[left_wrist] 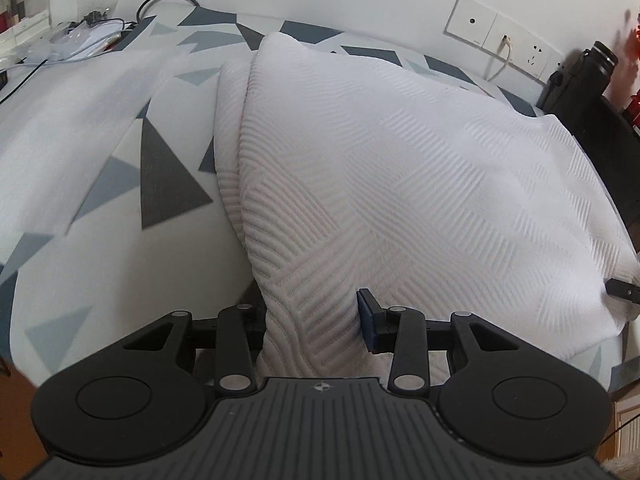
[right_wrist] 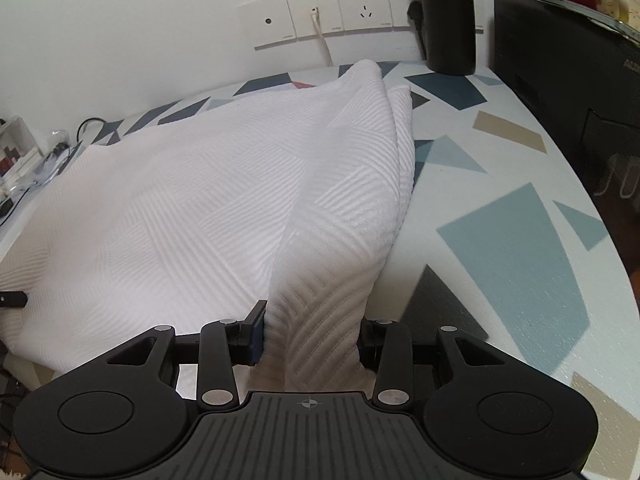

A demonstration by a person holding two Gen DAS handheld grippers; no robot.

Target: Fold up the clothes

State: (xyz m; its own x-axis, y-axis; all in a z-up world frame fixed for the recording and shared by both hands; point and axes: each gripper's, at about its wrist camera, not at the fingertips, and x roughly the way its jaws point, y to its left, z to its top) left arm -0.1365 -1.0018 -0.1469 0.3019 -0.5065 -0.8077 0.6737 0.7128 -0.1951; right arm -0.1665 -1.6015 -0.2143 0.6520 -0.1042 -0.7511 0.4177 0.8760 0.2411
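Note:
A white ribbed-pattern garment (left_wrist: 400,168) lies spread over a table with a triangle-print cloth (left_wrist: 168,184). My left gripper (left_wrist: 314,322) is shut on a bunched near corner of it, the fabric pinched between the blue pads. In the right wrist view the same white garment (right_wrist: 200,200) stretches away to the left, and my right gripper (right_wrist: 312,334) is shut on its other near corner. Both held corners are lifted, so the cloth rises in a ridge from each gripper toward the wall. The tip of the other gripper (left_wrist: 622,290) shows at the right edge.
Wall sockets (right_wrist: 340,12) with a white cable run along the back. A black cylinder (right_wrist: 446,16) and a black box (right_wrist: 560,92) stand at the right end of the table. Cables and a clear box (left_wrist: 24,8) clutter the far left. A second pale cloth (left_wrist: 72,128) lies at left.

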